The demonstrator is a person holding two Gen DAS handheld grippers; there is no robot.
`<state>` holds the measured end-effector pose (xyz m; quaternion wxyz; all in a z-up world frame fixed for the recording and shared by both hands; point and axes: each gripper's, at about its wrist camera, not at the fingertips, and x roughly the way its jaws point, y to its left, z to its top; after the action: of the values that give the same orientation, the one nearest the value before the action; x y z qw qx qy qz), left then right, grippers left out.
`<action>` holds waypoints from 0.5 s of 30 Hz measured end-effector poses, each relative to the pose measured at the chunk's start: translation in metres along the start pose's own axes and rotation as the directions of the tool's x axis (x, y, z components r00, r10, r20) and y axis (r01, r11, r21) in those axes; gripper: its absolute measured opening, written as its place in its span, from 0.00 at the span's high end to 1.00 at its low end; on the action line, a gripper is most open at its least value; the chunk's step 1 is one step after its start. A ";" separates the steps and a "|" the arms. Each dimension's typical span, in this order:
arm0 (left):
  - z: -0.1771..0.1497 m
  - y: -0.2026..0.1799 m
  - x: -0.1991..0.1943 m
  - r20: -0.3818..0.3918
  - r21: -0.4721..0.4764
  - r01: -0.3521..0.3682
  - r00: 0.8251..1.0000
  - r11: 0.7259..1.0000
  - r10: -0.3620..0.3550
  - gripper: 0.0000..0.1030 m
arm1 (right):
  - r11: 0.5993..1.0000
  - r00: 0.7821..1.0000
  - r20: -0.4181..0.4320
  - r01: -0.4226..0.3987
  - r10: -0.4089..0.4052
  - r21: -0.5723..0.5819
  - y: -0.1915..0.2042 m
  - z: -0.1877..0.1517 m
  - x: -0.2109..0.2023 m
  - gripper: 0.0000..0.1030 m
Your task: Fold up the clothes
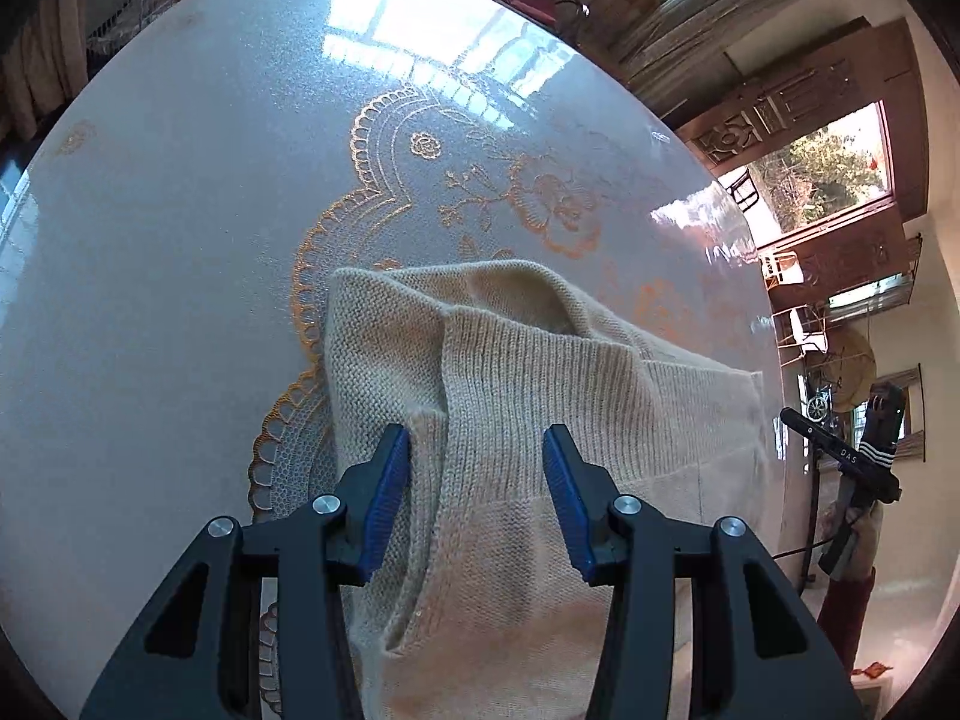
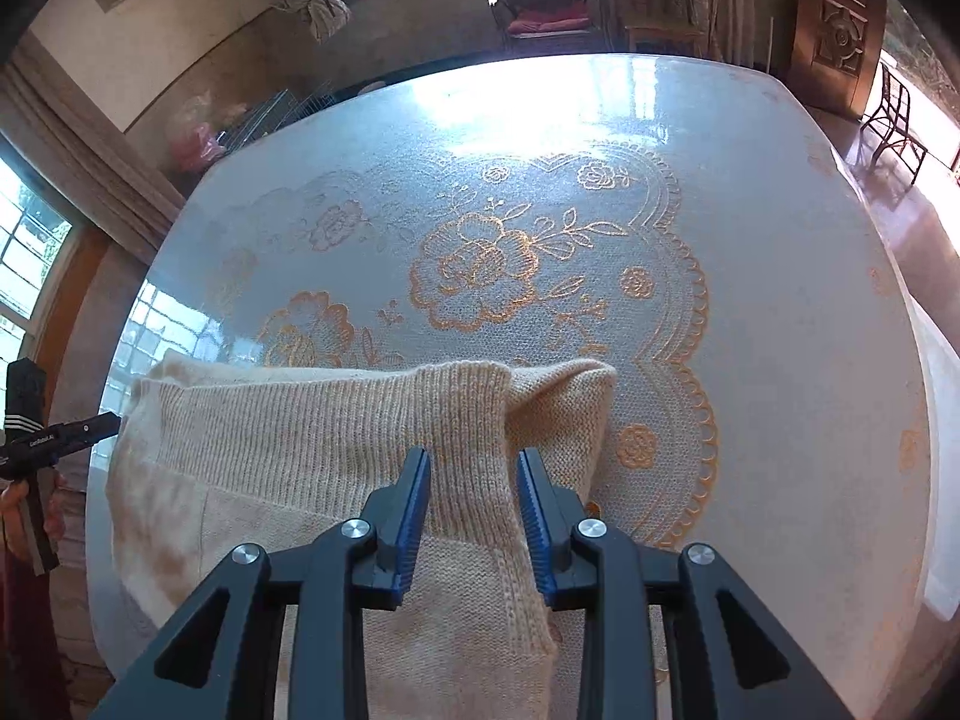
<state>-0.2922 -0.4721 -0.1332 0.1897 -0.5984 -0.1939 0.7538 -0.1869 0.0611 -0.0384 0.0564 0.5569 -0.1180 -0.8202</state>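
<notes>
A beige knitted sweater [image 1: 540, 420] lies partly folded on the worktop [image 1: 180, 240], filling the lower centre and lower right of the left wrist view. A ribbed band crosses it from the centre toward the right edge, and a rounded fold of knit stands up at the upper part of the pile. The worktop carries a glossy cover with an orange floral lace pattern [image 1: 540, 204], bright with window glare in the upper centre.

The left claw [image 1: 477, 450] stands open at the bottom of that frame, its 2 blue pads [image 1: 387, 498] spread apart with sweater fabric showing between them; whether the tips touch the knit cannot be told.

In the right wrist view the sweater [image 2: 300, 438] occupies the lower left and centre, with a ribbed cuff or hem [image 2: 474, 420] running down between the fingers. The right claw [image 2: 474, 468] is also open, its blue pads [image 2: 411, 516] either side of that ribbed strip without pinching it.

At the left edge of the right wrist view a hand [image 2: 33, 510] holds the other black tool. A chair [image 2: 552, 6] stands beyond the worktop at the top centre.
</notes>
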 end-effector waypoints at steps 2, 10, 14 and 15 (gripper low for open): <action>-0.002 -0.003 0.001 -0.011 0.010 -0.001 1.000 1.000 0.001 0.53 | 1.000 1.000 -0.007 0.000 0.000 -0.004 0.002 -0.002 0.001 0.71; -0.004 0.001 0.009 -0.024 0.011 -0.003 1.000 1.000 0.003 0.81 | 1.000 1.000 -0.023 -0.020 0.020 0.003 0.000 -0.012 0.010 0.67; -0.009 0.000 0.007 0.021 0.033 -0.048 0.999 0.998 0.048 0.95 | 1.000 0.999 -0.037 0.000 -0.001 -0.025 0.008 -0.015 0.016 0.67; -0.010 -0.002 0.005 0.045 0.041 -0.050 0.998 0.998 0.048 0.96 | 1.000 0.999 -0.040 -0.002 0.000 -0.028 0.009 -0.016 0.017 0.67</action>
<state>-0.2837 -0.4676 -0.1383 0.1797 -0.5822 -0.1674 0.7751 -0.1790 0.0470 -0.0566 0.0669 0.5725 -0.1057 -0.8103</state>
